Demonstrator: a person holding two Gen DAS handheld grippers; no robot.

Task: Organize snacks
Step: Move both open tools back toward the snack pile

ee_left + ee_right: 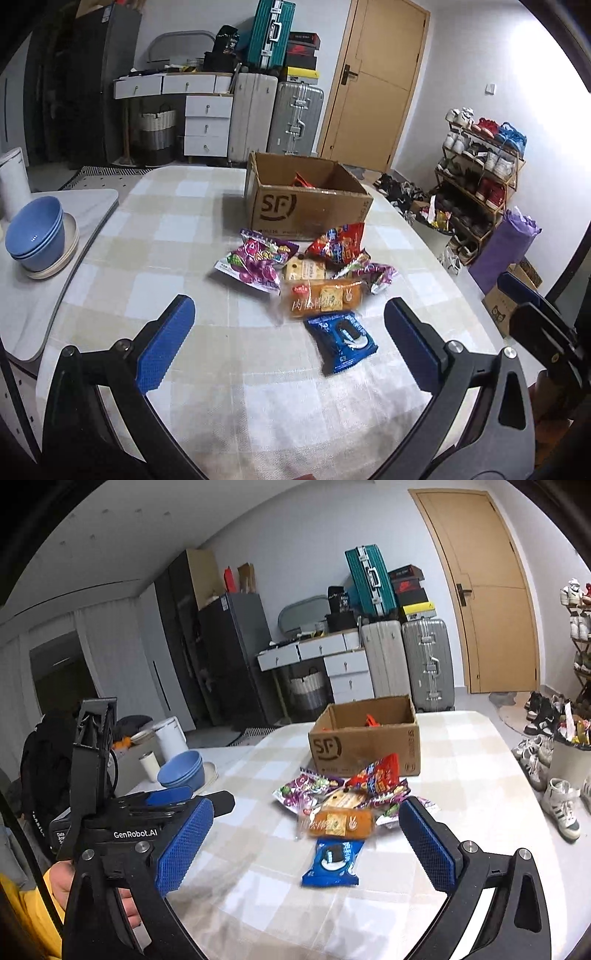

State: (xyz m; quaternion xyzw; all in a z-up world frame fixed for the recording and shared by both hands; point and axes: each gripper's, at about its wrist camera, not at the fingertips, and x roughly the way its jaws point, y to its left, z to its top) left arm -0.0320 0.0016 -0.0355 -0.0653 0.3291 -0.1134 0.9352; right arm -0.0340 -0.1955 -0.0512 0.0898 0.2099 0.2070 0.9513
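We hold the left claw (288, 339) above the near part of the counter (177, 229), its blue pads spread wide apart with nothing between them. Our right claw (306, 843) hangs just as wide apart and empty, and its tip also shows at the right edge of the left wrist view.

The snacks lie in a loose heap in the middle of the checked cloth. Nearest to us is the blue cookie packet (341, 341), lying flat and a little apart from the rest. Just beyond it sits the orange bread packet (321, 297), touching a small yellow packet (304, 269). To the left of these lies the purple candy bag (255, 260), and on the far right side the red snack bag (338, 243) leans against the cardboard box (308, 206). The box stands open at the far side of the heap, with something red-orange inside.

Blue bowls (35, 236) are stacked at the far left.
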